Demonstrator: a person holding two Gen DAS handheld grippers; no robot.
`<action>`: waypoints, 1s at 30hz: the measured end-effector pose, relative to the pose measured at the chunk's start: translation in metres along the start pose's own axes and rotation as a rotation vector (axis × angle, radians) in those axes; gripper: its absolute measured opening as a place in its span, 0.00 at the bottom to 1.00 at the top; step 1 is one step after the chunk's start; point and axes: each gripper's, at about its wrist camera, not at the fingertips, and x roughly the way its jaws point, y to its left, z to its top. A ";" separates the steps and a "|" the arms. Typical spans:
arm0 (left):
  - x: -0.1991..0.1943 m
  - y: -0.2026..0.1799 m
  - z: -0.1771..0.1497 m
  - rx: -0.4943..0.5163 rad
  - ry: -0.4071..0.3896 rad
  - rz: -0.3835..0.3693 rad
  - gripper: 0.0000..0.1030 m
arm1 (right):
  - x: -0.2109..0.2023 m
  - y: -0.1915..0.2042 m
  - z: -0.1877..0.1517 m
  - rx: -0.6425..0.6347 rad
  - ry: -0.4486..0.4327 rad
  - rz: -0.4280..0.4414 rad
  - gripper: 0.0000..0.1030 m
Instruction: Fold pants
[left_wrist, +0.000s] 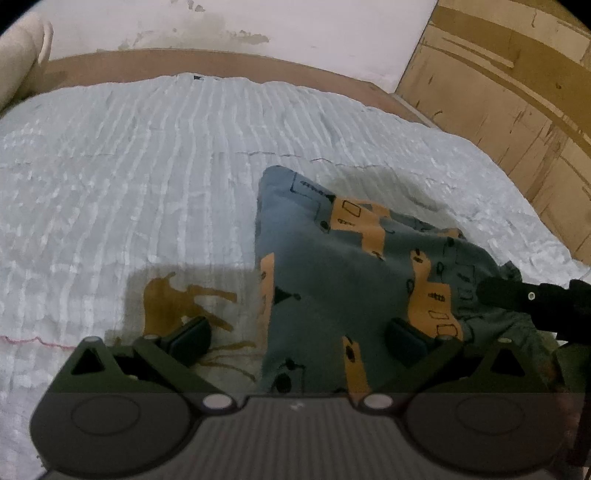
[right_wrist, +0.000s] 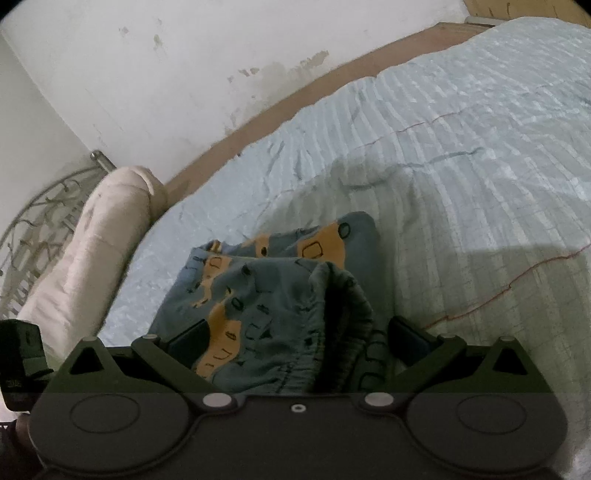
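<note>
The pants (left_wrist: 332, 266) are blue-grey with orange patches and small black drawings, lying folded in a bundle on the pale blue bedspread (left_wrist: 129, 166). My left gripper (left_wrist: 295, 338) is open above their near left edge, one finger over the bedspread and one over the cloth. The right gripper's black body (left_wrist: 535, 299) shows at the pants' right side. In the right wrist view the pants (right_wrist: 266, 288) lie between the wide-apart fingers of my right gripper (right_wrist: 297, 338), which is open over the bunched waistband (right_wrist: 343, 314).
A brown stain (left_wrist: 173, 302) marks the bedspread by my left finger. A brown bed frame edge (left_wrist: 221, 62) runs along a stained white wall. A wooden wardrobe (left_wrist: 498, 92) stands at the right. A cream rolled cushion (right_wrist: 96, 243) and wire rack (right_wrist: 40, 218) lie at the bed's end.
</note>
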 end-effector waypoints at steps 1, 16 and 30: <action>-0.001 0.001 0.001 -0.007 -0.001 -0.003 1.00 | 0.000 0.002 0.001 -0.003 0.005 -0.008 0.99; -0.012 0.003 0.011 -0.059 -0.028 -0.019 0.86 | -0.007 0.001 0.008 0.030 0.000 -0.081 0.73; -0.006 0.004 0.014 -0.077 0.004 -0.045 0.44 | -0.011 -0.001 0.002 0.035 -0.021 -0.089 0.39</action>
